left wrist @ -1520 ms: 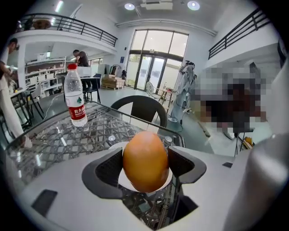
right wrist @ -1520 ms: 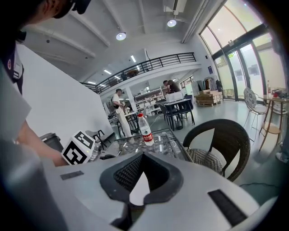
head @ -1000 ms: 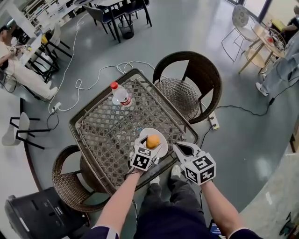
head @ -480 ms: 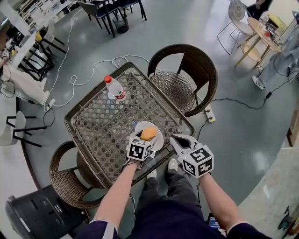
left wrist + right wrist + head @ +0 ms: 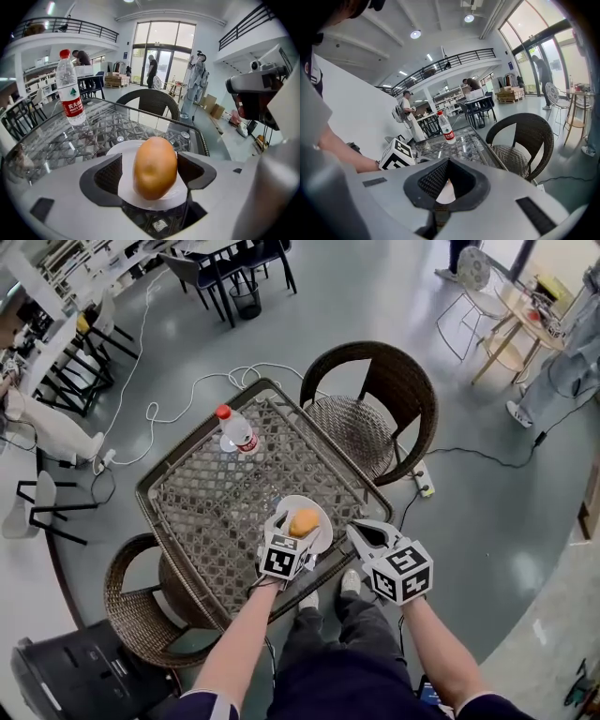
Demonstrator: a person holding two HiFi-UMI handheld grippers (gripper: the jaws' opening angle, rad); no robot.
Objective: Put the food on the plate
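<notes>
The smooth, oval, orange-brown food lies on the white plate. The left gripper straddles it; its fingers have just been opening and stand wide, pads clear of it. Just right of the plate, the right gripper holds its fingers together, empty. Beyond the plate, a red-capped bottle stands on the wicker bench.

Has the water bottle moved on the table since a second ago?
No. The bottle stands at the same spot by the table's far left edge.
</notes>
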